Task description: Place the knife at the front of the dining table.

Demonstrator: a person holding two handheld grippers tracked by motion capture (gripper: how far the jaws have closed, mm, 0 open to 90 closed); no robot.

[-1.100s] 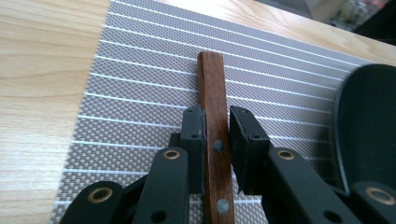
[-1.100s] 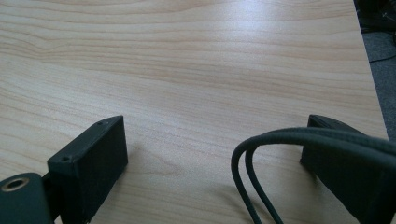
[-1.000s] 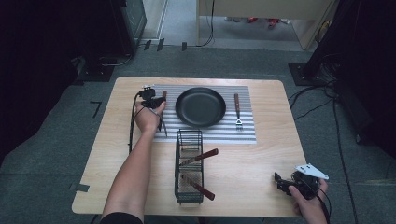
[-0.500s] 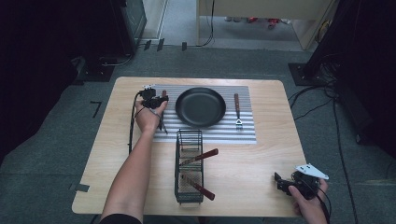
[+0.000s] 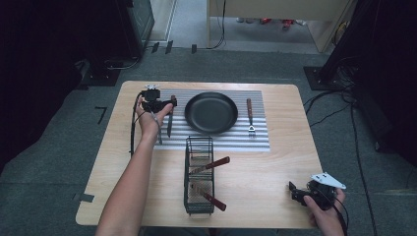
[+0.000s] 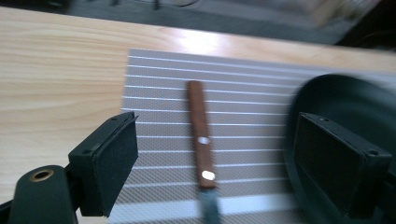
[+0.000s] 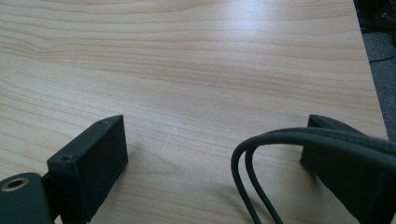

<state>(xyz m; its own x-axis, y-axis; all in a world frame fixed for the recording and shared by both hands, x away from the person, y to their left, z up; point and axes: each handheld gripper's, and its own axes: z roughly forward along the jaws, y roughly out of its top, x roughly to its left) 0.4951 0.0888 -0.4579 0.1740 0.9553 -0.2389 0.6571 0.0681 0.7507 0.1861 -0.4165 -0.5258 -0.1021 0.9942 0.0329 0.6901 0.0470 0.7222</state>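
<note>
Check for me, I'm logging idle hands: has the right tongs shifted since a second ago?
No. The right tongs sits at the same spot by the wooden table's near right corner.

— How many things do I have on the desk (image 5: 275, 191)?

— I count one black pan (image 5: 211, 112), one striped mat (image 5: 260, 140), one wire basket (image 5: 199, 174), one knife (image 5: 170, 116) and one fork (image 5: 250, 116).

— And in the basket?

— Two utensils (image 5: 210, 165) with wooden handles.
</note>
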